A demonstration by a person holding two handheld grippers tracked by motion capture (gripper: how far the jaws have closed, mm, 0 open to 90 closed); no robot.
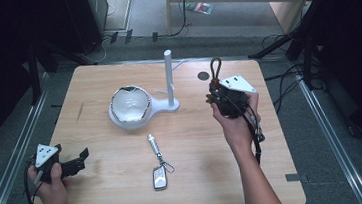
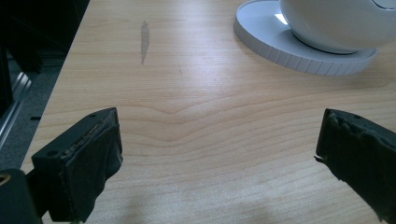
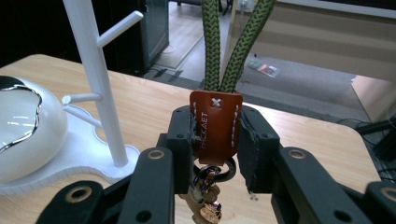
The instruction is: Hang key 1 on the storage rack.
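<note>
Keychain [image 3: 215,126]: brown leather tab w/ green braided cord loop [image 1: 215,67] above, metal ring + small charms below. Held up off the worktop [image 1: 200,170], right of the white peg stand [image 1: 169,78].
R gripper [image 3: 215,135]: jaws clenched on the leather tab, loop pointing up.
L gripper [image 1: 77,162]: jaws released, wide apart, nothing between; rests low at near-left worktop edge, aimed toward the stand's base.
Step, as judged: keychain lifted, carry to stand in hand. Next move likely calls for raising the loop level w/ a side peg [image 3: 119,29] and threading it over, w/o knocking the post.
Other items: white bowl [image 1: 130,104] on stand base; second key set w/ fob [image 1: 160,177] flat at centre-front, untouched.
Surface: pale wood grain, one grey scuff [image 2: 144,39]. Room: dim, grey floor, cables, metal rails either side.
</note>
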